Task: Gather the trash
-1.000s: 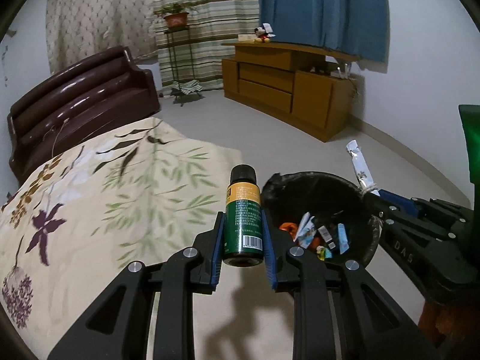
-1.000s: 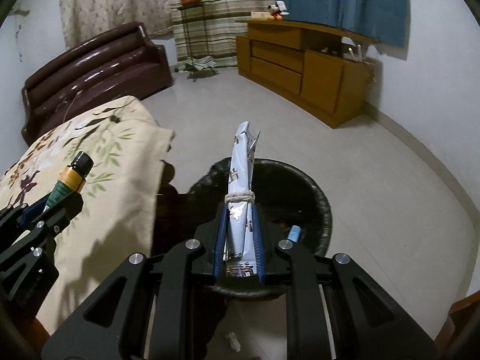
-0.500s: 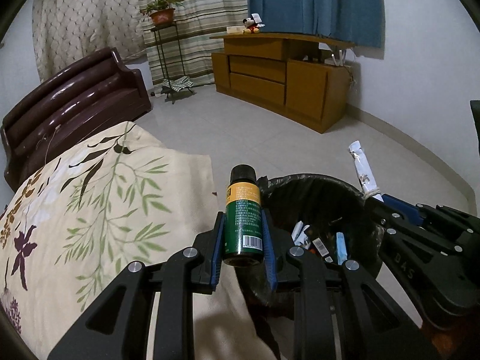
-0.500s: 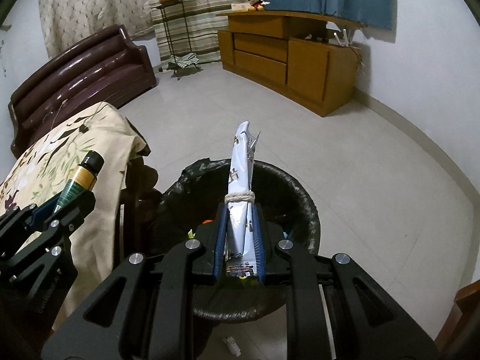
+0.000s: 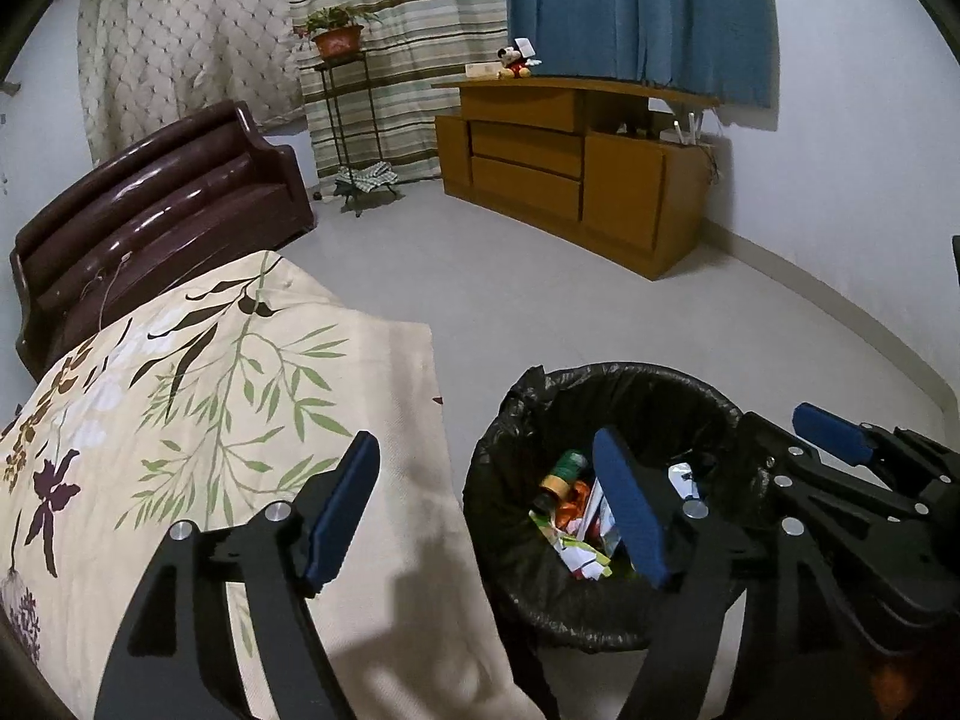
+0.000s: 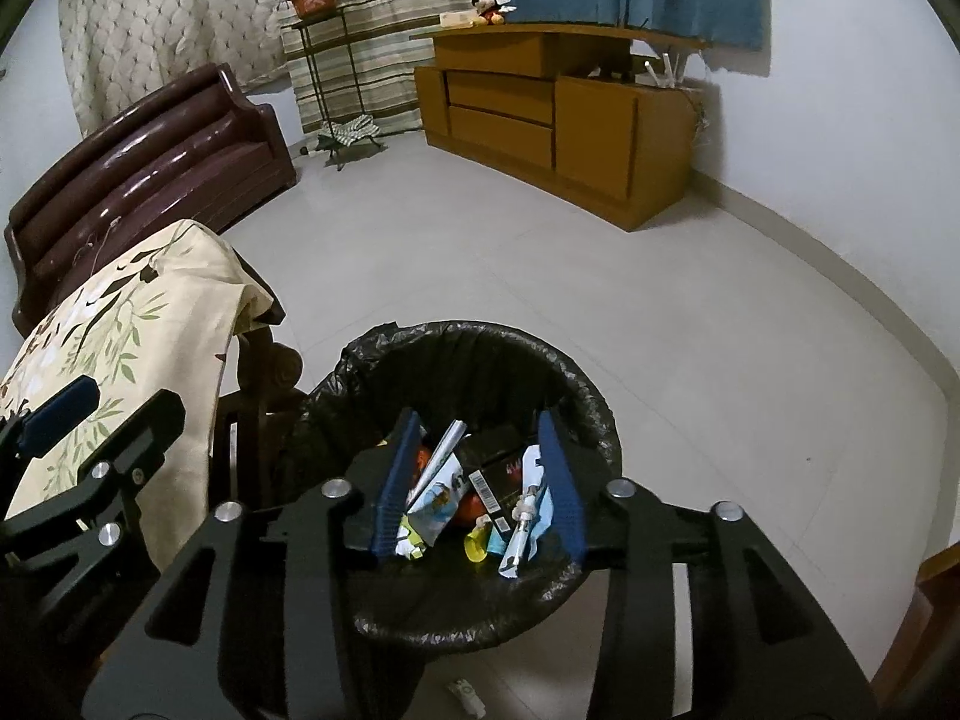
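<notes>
Both tools are empty right now. My left gripper (image 5: 486,507) has its blue-padded jaws spread wide, one over the cream cloth printed with green leaves (image 5: 240,420), the other over the round bin lined with a black plastic bag (image 5: 630,378). My right gripper (image 6: 477,483) is also spread, though less widely, and hangs directly above the bin's mouth.

The trash lies at the bottom of the bin: a green bottle with a yellow band (image 5: 561,474), a blue-and-white wrapper (image 6: 435,489), a slim silvery sachet (image 6: 522,516) and other crumpled bits. A small white scrap (image 6: 465,693) lies on the pale tiled floor (image 6: 600,300), just in front of the bin.

I judge the drop finished, so the step in hand is clearing away. To do it well I would lift both grippers straight up before swinging aside, keeping the pads off the loose bag rim so it does not snag or tip the bin. The floor scrap looks like the nearest candidate; being small and flat, it would need a narrow, low approach.
</notes>
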`<state>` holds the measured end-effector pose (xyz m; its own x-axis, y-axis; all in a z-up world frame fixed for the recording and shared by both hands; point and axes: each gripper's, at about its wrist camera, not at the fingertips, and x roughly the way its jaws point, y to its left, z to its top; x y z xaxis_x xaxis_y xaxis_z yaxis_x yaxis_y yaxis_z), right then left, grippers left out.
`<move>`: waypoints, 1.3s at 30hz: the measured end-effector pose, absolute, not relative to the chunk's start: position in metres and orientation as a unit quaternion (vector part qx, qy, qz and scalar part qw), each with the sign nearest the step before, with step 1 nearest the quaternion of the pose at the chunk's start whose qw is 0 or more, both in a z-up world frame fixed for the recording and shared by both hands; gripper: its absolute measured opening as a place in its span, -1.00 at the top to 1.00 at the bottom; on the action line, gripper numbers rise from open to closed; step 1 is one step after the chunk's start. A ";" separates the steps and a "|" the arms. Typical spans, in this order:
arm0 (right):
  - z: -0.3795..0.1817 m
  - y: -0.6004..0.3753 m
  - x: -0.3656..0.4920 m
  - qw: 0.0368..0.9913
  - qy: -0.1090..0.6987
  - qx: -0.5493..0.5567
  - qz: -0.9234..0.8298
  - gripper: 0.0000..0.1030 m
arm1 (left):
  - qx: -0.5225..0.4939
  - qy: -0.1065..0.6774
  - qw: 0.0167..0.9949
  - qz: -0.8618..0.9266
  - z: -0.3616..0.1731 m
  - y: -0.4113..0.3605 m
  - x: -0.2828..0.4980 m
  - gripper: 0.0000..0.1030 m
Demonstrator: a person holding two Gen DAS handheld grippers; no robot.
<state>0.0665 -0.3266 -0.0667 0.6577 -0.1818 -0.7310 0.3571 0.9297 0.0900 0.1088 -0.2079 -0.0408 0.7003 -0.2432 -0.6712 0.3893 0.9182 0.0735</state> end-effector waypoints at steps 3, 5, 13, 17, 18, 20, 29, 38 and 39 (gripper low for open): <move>-0.064 -0.324 0.061 0.905 0.382 0.112 -0.150 0.02 | 0.103 0.347 0.917 -0.169 -0.039 -0.203 0.105 -0.41; -0.061 -0.321 0.057 0.906 0.379 0.111 -0.151 0.00 | 0.099 0.348 0.917 -0.166 -0.038 -0.198 0.102 -0.43; -0.054 -0.307 0.040 0.910 0.373 0.101 -0.148 -0.16 | 0.087 0.337 0.926 -0.147 -0.029 -0.175 0.082 -0.51; -0.047 -0.296 0.028 0.915 0.366 0.095 -0.143 -0.25 | 0.082 0.334 0.930 -0.132 -0.024 -0.161 0.069 -0.53; -0.046 -0.294 0.027 0.915 0.365 0.094 -0.142 -0.26 | 0.080 0.334 0.930 -0.129 -0.023 -0.157 0.067 -0.53; -0.042 -0.290 0.021 0.917 0.361 0.092 -0.140 -0.32 | 0.076 0.333 0.932 -0.125 -0.019 -0.151 0.062 -0.54; -0.028 -0.268 -0.003 0.926 0.347 0.084 -0.126 -0.34 | 0.071 0.315 0.941 -0.101 -0.005 -0.128 0.036 -0.59; -0.013 -0.248 -0.024 0.934 0.331 0.070 -0.114 -0.44 | 0.065 0.299 0.947 -0.095 0.007 -0.110 0.013 -0.59; -0.012 -0.246 -0.026 0.935 0.329 0.068 -0.113 -0.45 | 0.064 0.298 0.948 -0.095 0.008 -0.109 0.011 -0.60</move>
<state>-0.0260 -0.2459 -0.0117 0.7579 -0.1669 -0.6307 0.2564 0.9651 0.0527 0.0111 -0.1087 0.0081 0.8049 -0.1415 -0.5762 0.2180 0.9737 0.0655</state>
